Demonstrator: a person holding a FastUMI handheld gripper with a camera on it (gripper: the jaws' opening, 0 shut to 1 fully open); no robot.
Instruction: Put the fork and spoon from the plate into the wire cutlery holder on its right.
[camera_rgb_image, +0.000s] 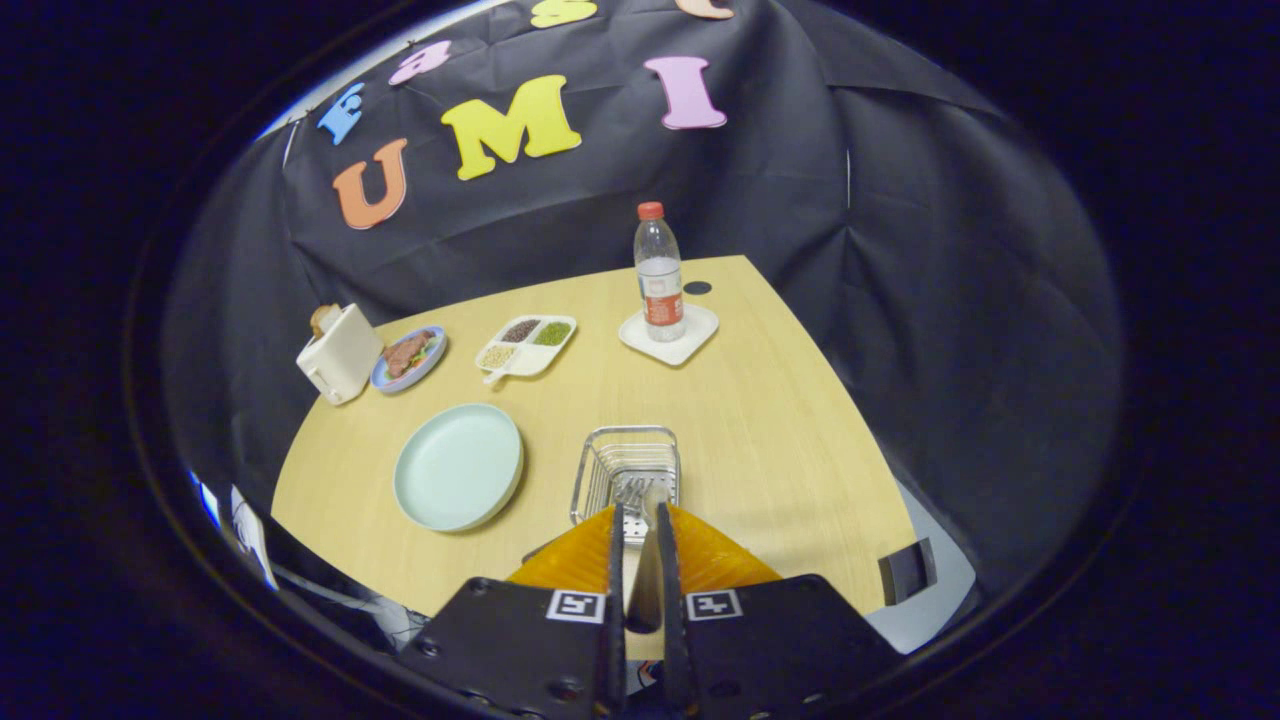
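Tongs clamp spoon over wire holder, plate beside

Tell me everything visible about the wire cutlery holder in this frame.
The holder is a rectangular basket of shiny metal wire with rounded corners and an open top, standing upright on the wooden table, to the right of the pale green plate and apart from it. A fork lies inside, tines visible. The hand-held gripper hangs over its near edge, fingers closed on a utensil handle pointing down into it.
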